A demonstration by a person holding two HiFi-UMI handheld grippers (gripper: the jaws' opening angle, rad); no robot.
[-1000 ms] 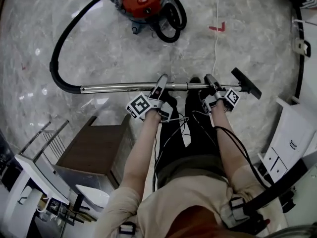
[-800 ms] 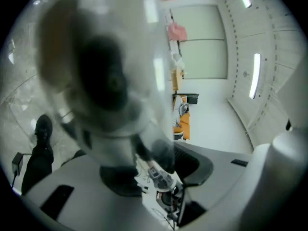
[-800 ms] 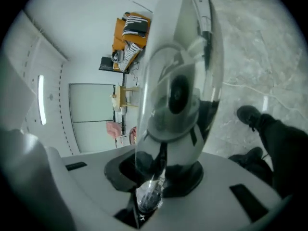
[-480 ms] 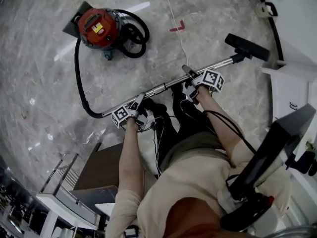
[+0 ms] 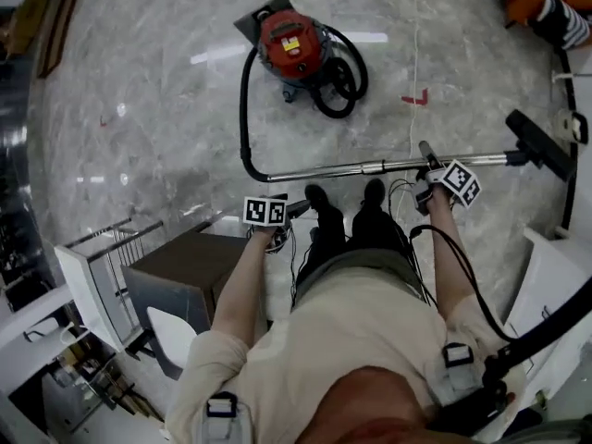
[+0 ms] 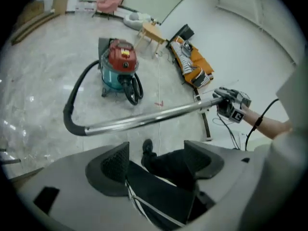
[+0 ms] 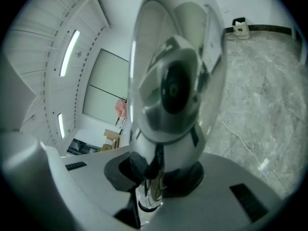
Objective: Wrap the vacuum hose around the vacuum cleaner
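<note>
On marble floor (image 5: 139, 91): round red vacuum (image 5: 291, 46), black hose (image 5: 244, 109).
Right gripper (image 7: 153, 170) clamps shiny tube (image 5: 351, 167); left gripper (image 6: 156, 160), tilted down, just opened, empty.

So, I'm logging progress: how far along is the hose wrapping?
Done: nothing wrapped; the hose loops loose across the floor from the vacuum cleaner. In hand: right gripper is shut on the metal wand; left gripper, whose jaws have just been opening, is empty. Left: all the winding round it.
</note>
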